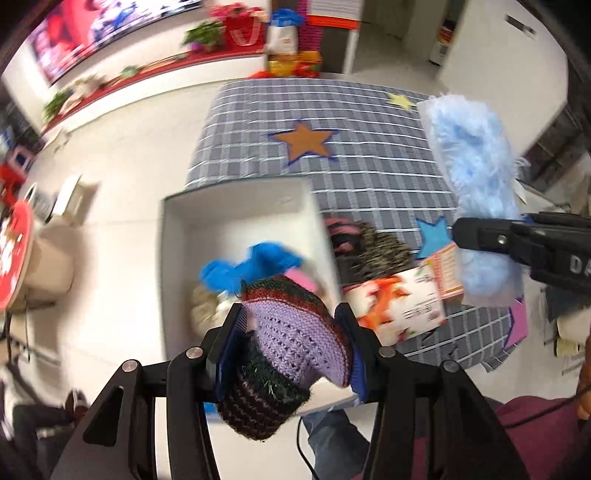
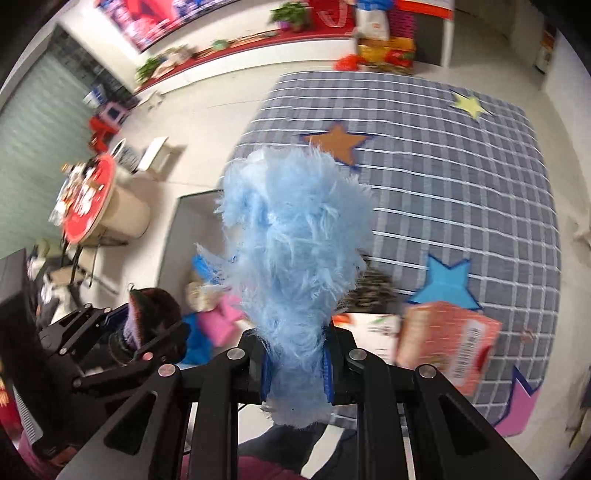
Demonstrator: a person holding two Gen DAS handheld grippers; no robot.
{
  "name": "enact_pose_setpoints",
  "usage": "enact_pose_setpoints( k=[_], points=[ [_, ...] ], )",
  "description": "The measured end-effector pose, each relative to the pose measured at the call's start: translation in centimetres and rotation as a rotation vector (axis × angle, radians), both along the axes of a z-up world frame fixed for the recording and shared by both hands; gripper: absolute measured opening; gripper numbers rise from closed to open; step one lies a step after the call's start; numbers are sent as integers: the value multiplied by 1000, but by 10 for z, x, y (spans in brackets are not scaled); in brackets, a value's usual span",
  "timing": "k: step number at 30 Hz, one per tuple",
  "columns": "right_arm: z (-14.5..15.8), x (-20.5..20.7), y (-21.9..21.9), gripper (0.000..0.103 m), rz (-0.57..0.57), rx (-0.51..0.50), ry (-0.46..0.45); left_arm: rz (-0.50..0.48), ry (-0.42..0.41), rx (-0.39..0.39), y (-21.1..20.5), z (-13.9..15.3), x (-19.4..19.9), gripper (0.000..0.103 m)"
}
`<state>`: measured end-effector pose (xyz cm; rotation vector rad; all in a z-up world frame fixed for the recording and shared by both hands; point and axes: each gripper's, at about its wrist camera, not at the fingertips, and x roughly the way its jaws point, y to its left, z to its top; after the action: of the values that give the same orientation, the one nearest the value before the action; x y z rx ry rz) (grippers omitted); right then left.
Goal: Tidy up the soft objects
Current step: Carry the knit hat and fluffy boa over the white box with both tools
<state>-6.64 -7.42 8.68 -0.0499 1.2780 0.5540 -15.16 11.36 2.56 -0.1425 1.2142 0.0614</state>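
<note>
A pale, glossy floor is seen, with a grey checked mat bearing coloured stars spread over its middle. Along the far wall a low red-topped ledge is lined with potted plants, and a large bright screen is mounted above it at the far left. A round red-topped table is placed at the left.

On the black body of the right claw, seen from the left wrist view, pale letters "DA" run off the frame edge. The orange-and-white printed cardboard box and the pinkish-red cardboard box carry print and a barcode, too blurred to read.
</note>
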Motion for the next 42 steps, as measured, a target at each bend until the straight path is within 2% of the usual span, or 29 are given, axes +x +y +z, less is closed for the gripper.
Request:
enact_pose_setpoints(
  k=[4,8,13,18,24,33,37,39,42],
  points=[
    [-2,-13,40,22,104,-18,6,77,3,1,19,-4,-28,53],
    [-4,-26,67,22,189,-30,2,129,-37,22,33,5,-40,53],
    [-5,-33,85,22,247,-37,-8,185,-48,25,47,6,-53,53],
    [-8,-30,85,22,253,-33,-2,210,-47,21,52,7,-56,53],
    [-11,-25,78,22,228,-24,21,188,-45,31,46,7,-53,53],
    [-16,-20,71,22,198,-16,51,159,-17,43,39,2,-48,54],
    [-15,-20,67,22,188,-9,46,167,15,17,39,-6,-47,54],
    [-23,-21,66,22,190,-24,79,166,40,12,40,-11,-45,54],
    [-26,-19,65,22,186,-24,96,158,24,19,38,-8,-43,54]
  ],
)
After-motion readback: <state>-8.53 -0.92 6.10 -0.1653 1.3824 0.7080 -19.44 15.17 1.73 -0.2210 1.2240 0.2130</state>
